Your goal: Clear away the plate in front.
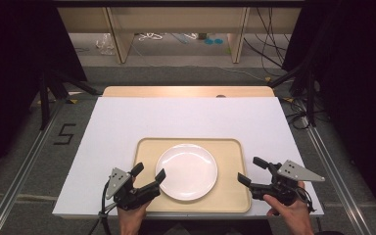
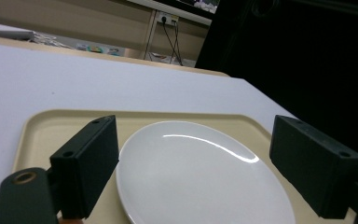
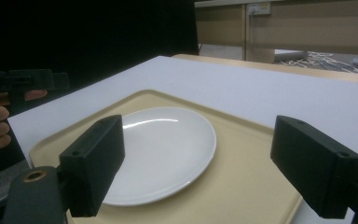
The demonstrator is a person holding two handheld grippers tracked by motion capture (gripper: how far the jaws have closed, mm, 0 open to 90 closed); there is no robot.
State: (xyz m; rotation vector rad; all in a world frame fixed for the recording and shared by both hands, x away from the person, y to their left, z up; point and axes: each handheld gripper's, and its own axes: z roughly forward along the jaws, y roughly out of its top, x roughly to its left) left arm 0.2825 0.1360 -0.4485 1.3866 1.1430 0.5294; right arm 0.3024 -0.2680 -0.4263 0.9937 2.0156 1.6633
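White table [image 1: 127, 122] bears glossy round white plate [image 1: 186, 171].

So the plate [image 1: 186, 171] sits on the tray [image 1: 230, 147], roughly in the middle of it, with bare tray showing all round. The tray lies on the sheet [image 1: 186, 117] that covers most of the table [image 1: 186, 91], toward the near edge; a strip of table sticks out behind the sheet at the far side. The left gripper [image 1: 150, 174] hangs over the tray's near left corner, just left of the plate, jaws spread wide. The right gripper [image 1: 252, 170] is over the tray's right edge, a bit apart from the plate, jaws wide too. Behind the table there's a shelf [image 1: 176, 29] with cables [image 1: 166, 36] lying under it.
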